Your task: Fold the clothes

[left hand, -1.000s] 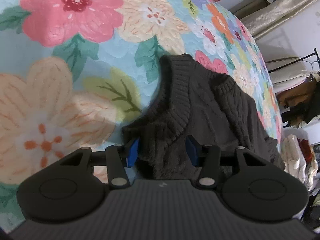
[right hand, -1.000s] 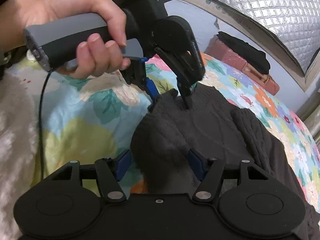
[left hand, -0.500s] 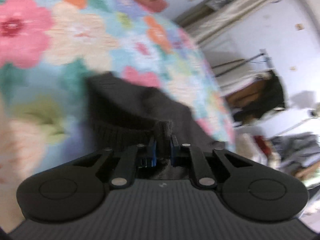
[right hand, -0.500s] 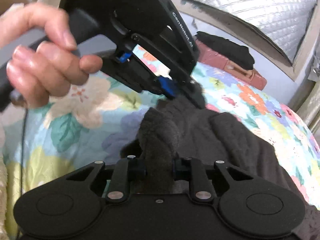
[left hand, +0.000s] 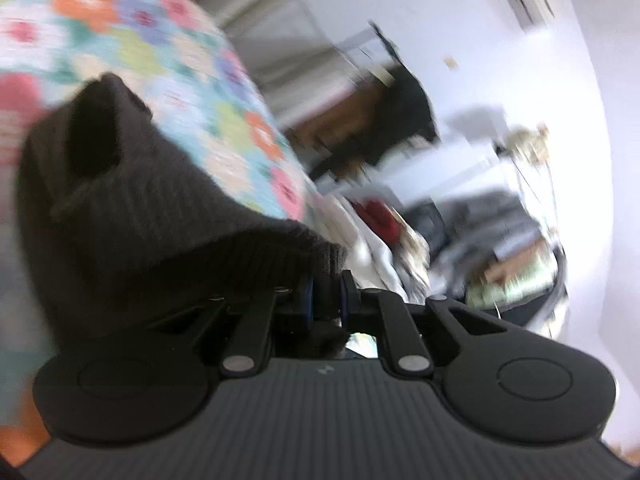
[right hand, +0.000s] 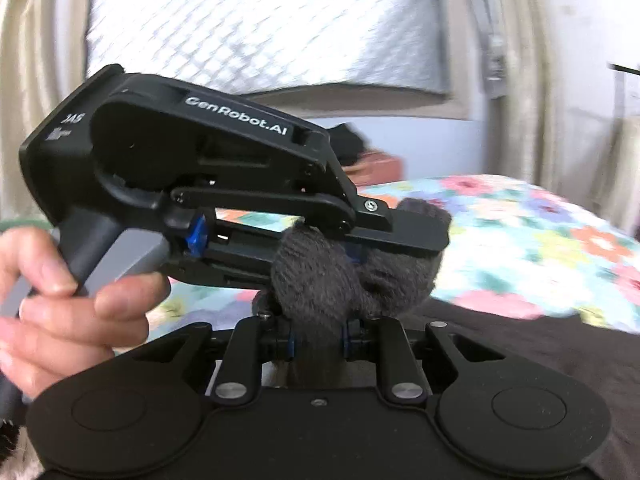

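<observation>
A dark grey knitted sweater (left hand: 160,208) lies partly on a floral bedspread (left hand: 120,40) and is lifted at one edge. My left gripper (left hand: 324,292) is shut on its ribbed edge. In the right wrist view, my right gripper (right hand: 318,340) is shut on a bunched fold of the sweater (right hand: 328,280). Just beyond it, the left gripper (right hand: 400,248) appears side-on, held by a hand (right hand: 80,312), pinching the same garment. The rest of the sweater trails off to the right over the bedspread (right hand: 540,240).
A clothes rack with hanging garments (left hand: 392,128) and a pile of clothes (left hand: 380,220) stand past the bed's edge. A quilted silver window cover (right hand: 260,20) and curtains are behind the bed. A reddish box (right hand: 372,164) with a dark item sits at the far end.
Both grippers closed on the sweater's edge and lifted it off the bedspread, swinging up and sideways. The left view now faces the room beyond the bed.
</observation>
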Demonstrator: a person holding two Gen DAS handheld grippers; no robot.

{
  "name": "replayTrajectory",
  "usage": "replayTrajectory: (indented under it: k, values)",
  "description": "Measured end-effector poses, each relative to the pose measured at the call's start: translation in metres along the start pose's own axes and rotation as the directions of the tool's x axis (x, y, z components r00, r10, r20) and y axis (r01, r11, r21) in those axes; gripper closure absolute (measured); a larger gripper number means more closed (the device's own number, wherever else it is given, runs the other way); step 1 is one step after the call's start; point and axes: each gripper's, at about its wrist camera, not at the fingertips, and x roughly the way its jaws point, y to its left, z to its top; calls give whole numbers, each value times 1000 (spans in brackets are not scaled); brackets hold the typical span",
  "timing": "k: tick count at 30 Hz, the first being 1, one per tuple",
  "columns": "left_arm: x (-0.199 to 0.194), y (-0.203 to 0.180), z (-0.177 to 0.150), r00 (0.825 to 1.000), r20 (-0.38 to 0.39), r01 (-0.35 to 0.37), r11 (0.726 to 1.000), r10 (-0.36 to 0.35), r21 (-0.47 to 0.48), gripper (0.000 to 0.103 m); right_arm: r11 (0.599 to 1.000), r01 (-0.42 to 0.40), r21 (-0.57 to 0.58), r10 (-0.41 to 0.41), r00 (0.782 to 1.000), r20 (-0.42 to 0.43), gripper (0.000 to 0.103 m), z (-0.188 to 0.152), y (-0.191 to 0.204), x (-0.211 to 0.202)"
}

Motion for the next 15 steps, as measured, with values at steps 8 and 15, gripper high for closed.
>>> replayTrajectory:
  k: [8,15]
  values:
    - [113,-24,-66,960,-195,-159,964,201,213,89,971,123,207,-98,987,-124,82,-69,-90,-26]
    - [81,-24,-74,948,-140,-239,929,287,284,83,957,126,261,-86,984,-158,81,-88,-106,-13]
